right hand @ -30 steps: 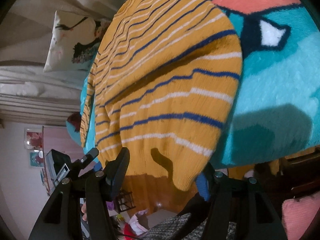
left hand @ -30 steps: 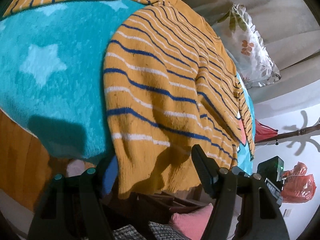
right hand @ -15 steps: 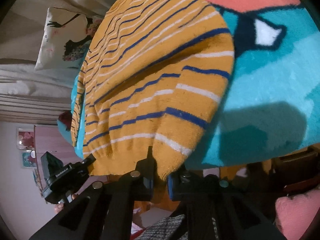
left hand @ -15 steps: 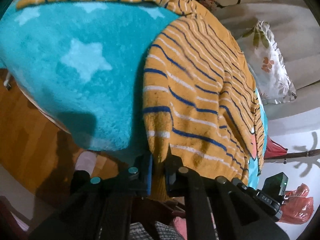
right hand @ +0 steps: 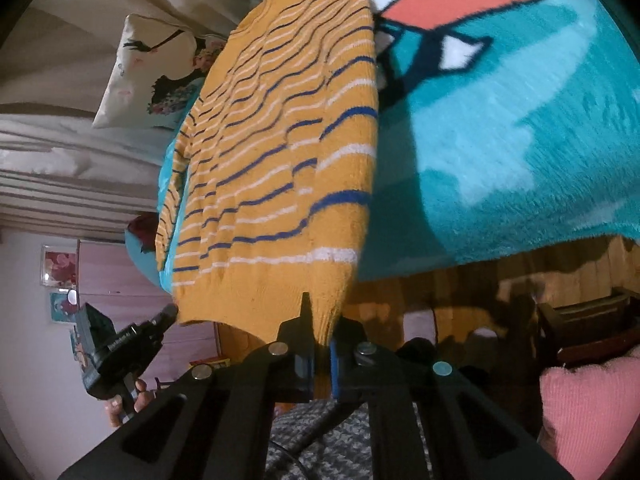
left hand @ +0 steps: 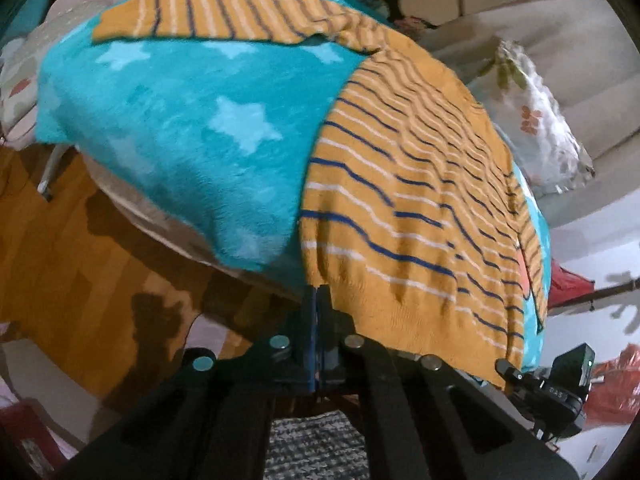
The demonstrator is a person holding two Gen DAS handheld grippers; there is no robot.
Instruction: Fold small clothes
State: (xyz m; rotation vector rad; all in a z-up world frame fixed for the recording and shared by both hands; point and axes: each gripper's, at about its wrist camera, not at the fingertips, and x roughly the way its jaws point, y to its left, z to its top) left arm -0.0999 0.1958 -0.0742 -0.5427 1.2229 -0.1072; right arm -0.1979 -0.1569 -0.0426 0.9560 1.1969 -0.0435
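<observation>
Sweater (left hand: 408, 200) hem is pinched at its two lower corners: left gripper (left hand: 317, 300) clamped shut on one, right gripper (right hand: 320, 332) on the other. Mustard knit, blue and white stripes, is spread flat on teal blanket (left hand: 192, 128). Hem overhangs blanket edge; wood floor (left hand: 72, 264) is seen below.

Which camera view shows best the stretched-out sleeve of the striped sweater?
The left wrist view: the sleeve lies flat across the teal blanket at the top, seen in full length. The right wrist view shows only a striped strip at its top edge, possibly another sleeve; I cannot tell.
</observation>
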